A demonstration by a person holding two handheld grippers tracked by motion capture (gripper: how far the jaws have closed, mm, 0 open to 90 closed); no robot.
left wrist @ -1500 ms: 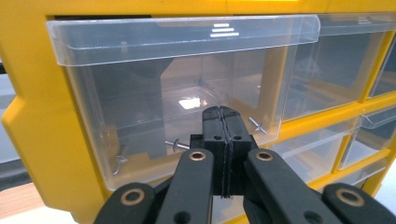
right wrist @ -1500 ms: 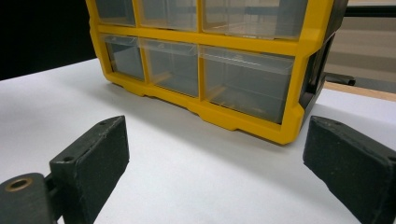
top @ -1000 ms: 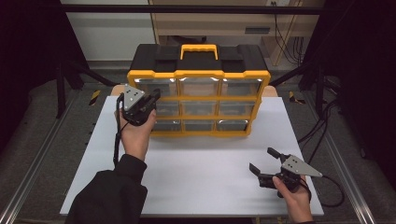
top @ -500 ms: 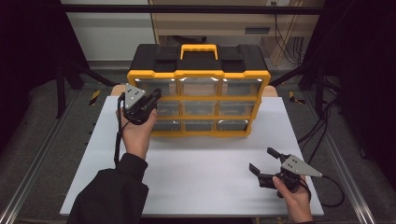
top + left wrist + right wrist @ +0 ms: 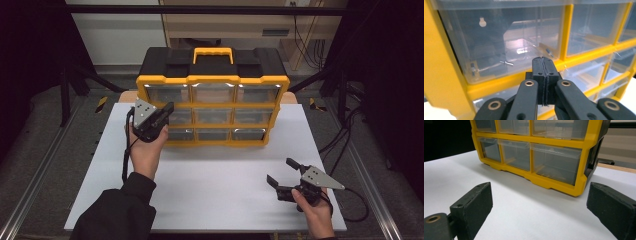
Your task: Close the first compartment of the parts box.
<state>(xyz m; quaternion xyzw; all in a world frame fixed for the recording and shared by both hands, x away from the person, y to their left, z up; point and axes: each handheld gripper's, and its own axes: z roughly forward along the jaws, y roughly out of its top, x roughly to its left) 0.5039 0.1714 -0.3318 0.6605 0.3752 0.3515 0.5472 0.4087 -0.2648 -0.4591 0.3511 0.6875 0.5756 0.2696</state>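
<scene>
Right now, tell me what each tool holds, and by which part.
Nothing is held. The left tool is shut, its pads pressed together before the organizer's drawers; the right tool is open above the table.

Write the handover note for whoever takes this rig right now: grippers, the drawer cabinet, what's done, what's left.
Left hand-held gripper: jaws shut with nothing between them, tips at the yellow frame below the top-left clear drawer.
Right hand-held gripper: open and empty, low over the white table, apart from the cabinet.
Yellow and black plastic drawer cabinet: upright at the back of the table. All nine clear drawers look closed.
Done: left gripper brought up to the cabinet's left column.
Left: no drawer is pulled out yet; probably the next step.
</scene>
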